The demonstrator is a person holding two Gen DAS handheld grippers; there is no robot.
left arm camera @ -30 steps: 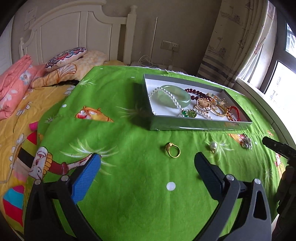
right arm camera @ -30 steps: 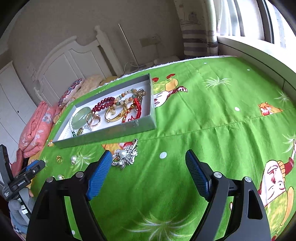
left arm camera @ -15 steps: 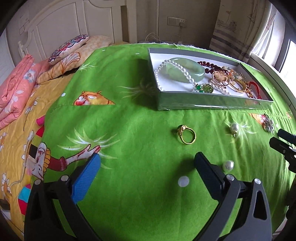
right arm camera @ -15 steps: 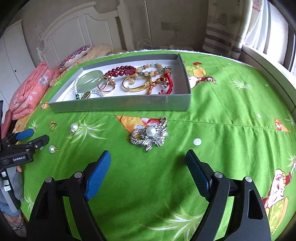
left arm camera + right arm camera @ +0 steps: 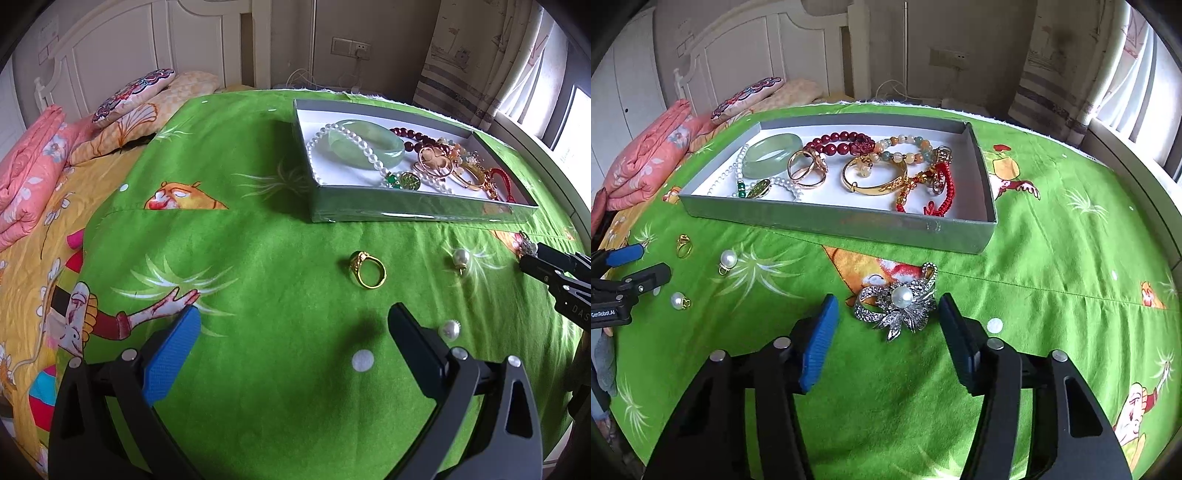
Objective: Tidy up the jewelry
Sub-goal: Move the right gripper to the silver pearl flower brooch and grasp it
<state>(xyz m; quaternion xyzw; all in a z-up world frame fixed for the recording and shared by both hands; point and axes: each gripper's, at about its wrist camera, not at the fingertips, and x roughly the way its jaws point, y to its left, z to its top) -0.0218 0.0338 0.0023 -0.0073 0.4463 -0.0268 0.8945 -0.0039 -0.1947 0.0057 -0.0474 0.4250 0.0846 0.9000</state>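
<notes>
Right gripper (image 5: 886, 317), jaws spread, brackets the silver rhinestone brooch with a central pearl (image 5: 899, 302) without visible contact; grey rectangular jewellery tray (image 5: 842, 223) at 12 o'clock. Left gripper (image 5: 293, 326), jaws spread, hovers over green cartoon-print bedsheet (image 5: 258, 258); gold ring (image 5: 367, 269) at 1 o'clock.

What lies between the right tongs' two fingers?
The silver brooch with a pearl center sits on the green sheet between the open right tongs, untouched; the right wrist view shows it.

Bare blanket (image 5: 1052, 258) right of tray (image 5: 982, 184)
</notes>
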